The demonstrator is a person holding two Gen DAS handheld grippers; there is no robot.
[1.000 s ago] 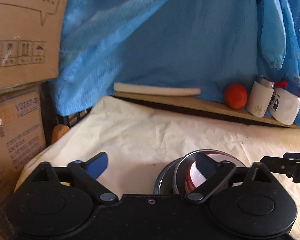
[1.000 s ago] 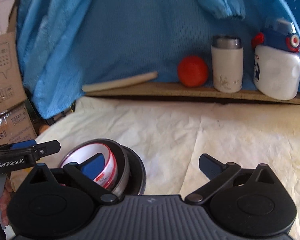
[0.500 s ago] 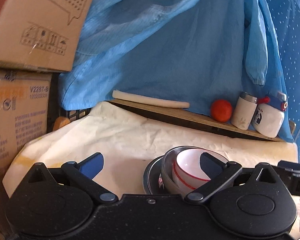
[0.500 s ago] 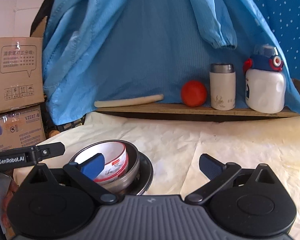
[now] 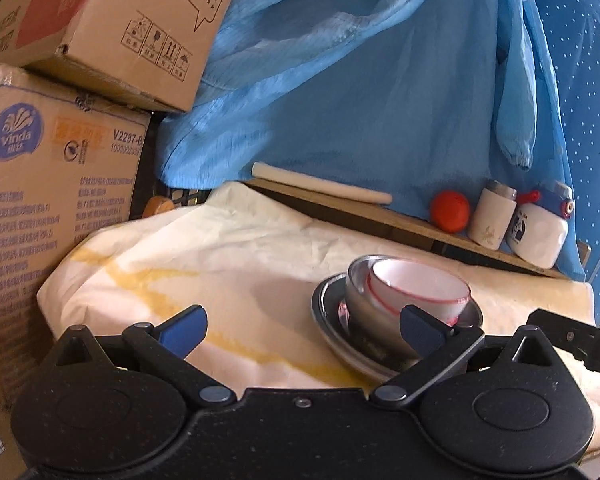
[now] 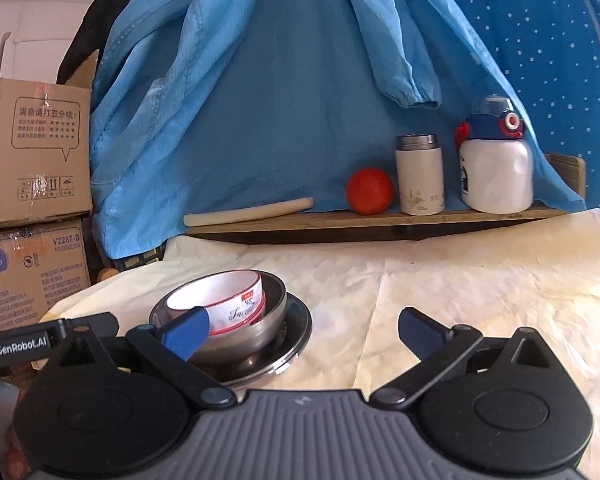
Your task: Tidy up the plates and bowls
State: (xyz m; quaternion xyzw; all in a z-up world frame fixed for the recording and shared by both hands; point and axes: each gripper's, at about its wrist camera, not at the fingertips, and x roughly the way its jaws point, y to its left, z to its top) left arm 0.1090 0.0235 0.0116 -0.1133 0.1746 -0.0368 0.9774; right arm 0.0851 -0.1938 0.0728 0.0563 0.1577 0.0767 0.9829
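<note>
Stack sits mid-cloth: white bowl (image 6: 224, 300) tilted inside steel bowl (image 6: 236, 336) on steel plate (image 6: 292, 336), lower left of right wrist frame, lower right of left wrist frame; left gripper (image 5: 302, 326) and right gripper (image 6: 302, 330) both wide, empty, stack between them, neither clearly nearer

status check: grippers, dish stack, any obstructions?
Left gripper open, empty; right gripper open, empty. White bowl tilted inside steel bowl, on steel plate. Nothing in the way.
</note>
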